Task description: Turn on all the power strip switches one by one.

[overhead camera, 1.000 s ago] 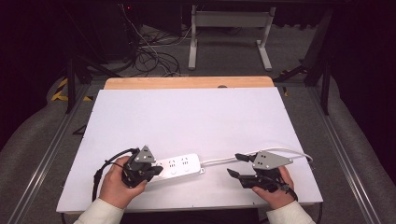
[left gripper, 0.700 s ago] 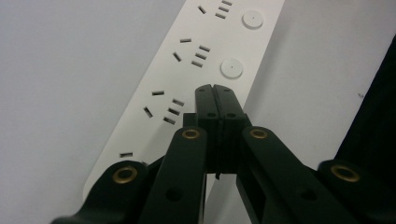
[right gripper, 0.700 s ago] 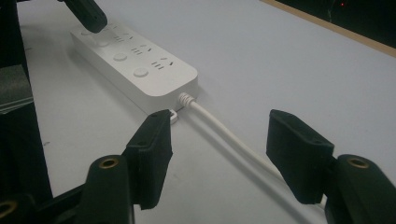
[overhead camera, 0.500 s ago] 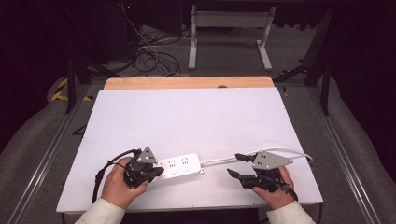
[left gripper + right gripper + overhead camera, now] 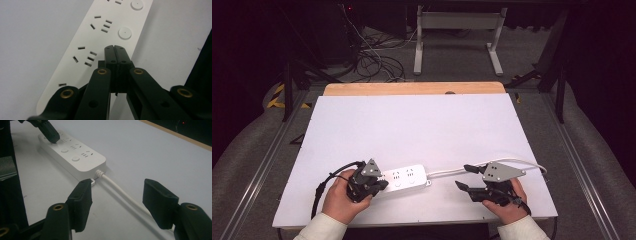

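1. White power strip (image 5: pixel 404 178) lying flat near the front edge of the white table (image 5: pixel 422 125), left of centre, sockets and round buttons facing up.
2. Left gripper (image 5: pixel 371 186) at the strip's left end, jaws pressed together with nothing between them; in the left gripper view, the closed tips (image 5: pixel 115 50) sitting over the strip's (image 5: pixel 100 37) top face, just beside a socket group and short of a round button (image 5: pixel 124 33). Contact with the surface: cannot tell.
3. Same closed tips (image 5: pixel 51 135) seen far off in the right gripper view, down on the far end of the strip (image 5: pixel 72 157).
4. Right gripper (image 5: pixel 466 177) near the front right of the table, jaws wide apart, clamped on nothing.
5. White cable (image 5: pixel 492 164) leaving the strip's right end, running right past the right gripper toward the table's right edge; in the right gripper view, cable (image 5: pixel 120 192) passing along the table between the two spread jaws, not touched by either.
6. Small white tab (image 5: pixel 92 181) on the near corner of the strip, just beside the left-hand jaw in that view.
7. Bare wooden strip (image 5: pixel 412 88) along the table's far edge; beyond it, tangled floor cables (image 5: pixel 372 55) and a grey desk frame (image 5: pixel 457 35), well apart from the work.
8. Nothing between either gripper and the strip.
9. Against the earlier frames: strip, cable and right gripper in the same places; left gripper barely shifted, jaws closed as before.
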`<state>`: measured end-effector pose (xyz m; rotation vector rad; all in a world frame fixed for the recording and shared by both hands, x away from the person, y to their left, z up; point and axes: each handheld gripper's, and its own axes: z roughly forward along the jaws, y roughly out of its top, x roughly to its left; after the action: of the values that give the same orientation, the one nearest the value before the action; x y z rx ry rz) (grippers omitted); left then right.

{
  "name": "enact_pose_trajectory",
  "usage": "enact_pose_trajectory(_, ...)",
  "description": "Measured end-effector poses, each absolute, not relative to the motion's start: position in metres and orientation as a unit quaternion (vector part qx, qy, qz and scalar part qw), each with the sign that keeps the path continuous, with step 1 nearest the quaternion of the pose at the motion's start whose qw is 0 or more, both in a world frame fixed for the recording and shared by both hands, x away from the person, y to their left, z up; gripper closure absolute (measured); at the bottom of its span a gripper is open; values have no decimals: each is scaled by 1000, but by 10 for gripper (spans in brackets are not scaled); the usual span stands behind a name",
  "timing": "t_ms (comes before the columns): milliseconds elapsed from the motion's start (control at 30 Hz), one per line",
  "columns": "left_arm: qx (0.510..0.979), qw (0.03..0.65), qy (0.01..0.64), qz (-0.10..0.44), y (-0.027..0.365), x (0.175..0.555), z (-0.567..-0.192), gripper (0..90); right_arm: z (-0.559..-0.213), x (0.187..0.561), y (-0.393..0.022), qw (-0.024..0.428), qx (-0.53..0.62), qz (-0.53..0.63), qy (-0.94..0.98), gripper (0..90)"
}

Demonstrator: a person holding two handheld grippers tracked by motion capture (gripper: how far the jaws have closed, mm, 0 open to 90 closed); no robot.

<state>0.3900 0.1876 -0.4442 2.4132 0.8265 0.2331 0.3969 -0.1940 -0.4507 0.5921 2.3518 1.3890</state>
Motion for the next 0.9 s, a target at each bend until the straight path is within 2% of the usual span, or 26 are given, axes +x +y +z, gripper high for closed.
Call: enact_pose_trajectory(900,897,293,318,96,187,388,-449,900,-450,396,-193,173,205,490,829,407)
